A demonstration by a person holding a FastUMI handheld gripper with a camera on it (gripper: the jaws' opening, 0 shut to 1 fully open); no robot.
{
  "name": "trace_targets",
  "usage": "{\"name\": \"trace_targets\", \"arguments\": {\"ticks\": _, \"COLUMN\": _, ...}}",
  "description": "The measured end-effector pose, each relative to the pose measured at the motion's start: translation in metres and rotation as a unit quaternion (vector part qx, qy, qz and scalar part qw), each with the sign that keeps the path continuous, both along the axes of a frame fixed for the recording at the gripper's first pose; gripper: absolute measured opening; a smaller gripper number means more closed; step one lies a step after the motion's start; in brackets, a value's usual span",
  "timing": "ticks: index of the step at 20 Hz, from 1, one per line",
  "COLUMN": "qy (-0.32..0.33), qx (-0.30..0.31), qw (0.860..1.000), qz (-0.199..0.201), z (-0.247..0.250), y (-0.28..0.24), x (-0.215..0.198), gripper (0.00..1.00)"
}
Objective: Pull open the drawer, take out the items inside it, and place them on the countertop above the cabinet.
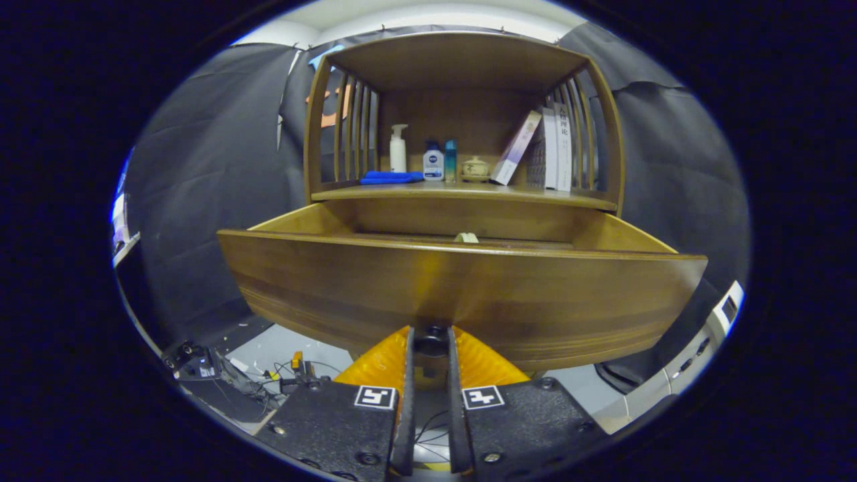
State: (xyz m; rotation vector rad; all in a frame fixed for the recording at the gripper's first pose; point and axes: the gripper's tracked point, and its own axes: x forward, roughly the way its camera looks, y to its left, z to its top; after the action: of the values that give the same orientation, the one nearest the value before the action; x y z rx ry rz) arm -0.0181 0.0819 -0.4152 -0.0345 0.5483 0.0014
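Gripping the drawer's knob (430, 343), our tool (429, 348) seems clamped on it below the drawer (462, 294) front; a pale item (466, 237) sits inside, above and beyond the fingers, under the worktop (462, 193).

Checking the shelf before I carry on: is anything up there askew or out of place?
One book leans at a slant against the upright books; the rest stands straight. The drawer is pulled open, and the gripper is shut on its knob.
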Motion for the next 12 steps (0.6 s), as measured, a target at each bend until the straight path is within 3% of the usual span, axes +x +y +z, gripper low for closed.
{"name": "trace_targets", "arguments": {"ticks": 2, "qy": 0.004, "qx": 0.002, "qw": 1.0, "qz": -0.008, "z": 0.009, "y": -0.001, "x": -0.004, "gripper": 0.29}}
{"name": "trace_targets", "arguments": {"ticks": 4, "qy": -0.005, "qx": 0.009, "qw": 1.0, "qz": 0.011, "z": 0.031, "y": 0.009, "x": -0.01, "gripper": 0.32}}
{"name": "trace_targets", "arguments": {"ticks": 8, "qy": -0.022, "qx": 0.017, "qw": 0.997, "qz": 0.065, "z": 0.091, "y": 0.027, "x": -0.004, "gripper": 0.54}}
{"name": "trace_targets", "arguments": {"ticks": 12, "qy": -0.001, "qx": 0.008, "qw": 0.997, "qz": 0.077, "z": 0.114, "y": 0.017, "x": 0.021, "gripper": 0.76}}
